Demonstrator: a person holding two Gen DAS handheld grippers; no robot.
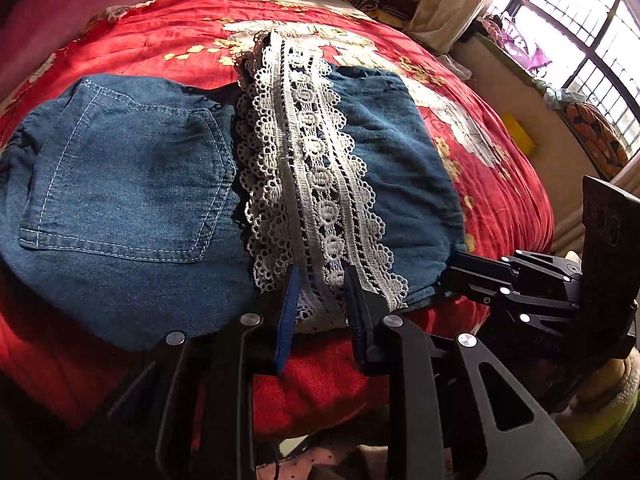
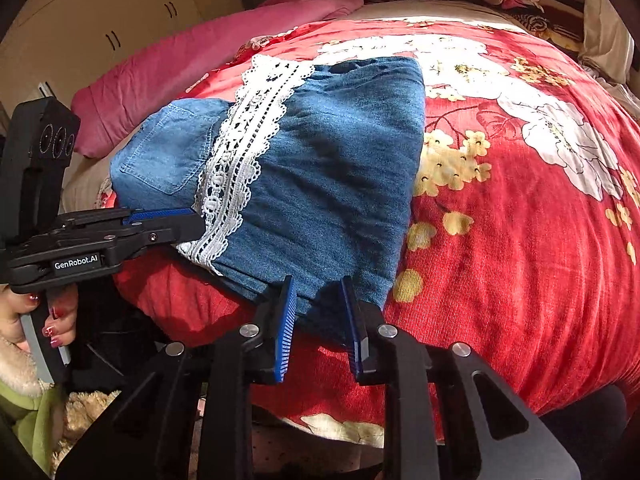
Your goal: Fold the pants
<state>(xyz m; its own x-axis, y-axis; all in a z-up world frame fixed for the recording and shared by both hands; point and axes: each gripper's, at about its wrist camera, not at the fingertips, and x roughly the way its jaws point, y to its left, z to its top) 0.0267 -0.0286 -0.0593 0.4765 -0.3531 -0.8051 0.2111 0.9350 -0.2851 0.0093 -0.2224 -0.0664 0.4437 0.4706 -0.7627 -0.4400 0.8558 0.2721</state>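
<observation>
Pants (image 1: 132,184), blue denim with white lace trim (image 1: 316,184), lay folded on the red floral bedspread (image 2: 520,240). Left gripper (image 1: 320,280) fingers clenched the lace hem at the near edge; right gripper (image 2: 320,288) fingers clenched the denim corner just beside it.

the pants (image 1: 132,184) probably run past the left edge, partly unseen.
</observation>
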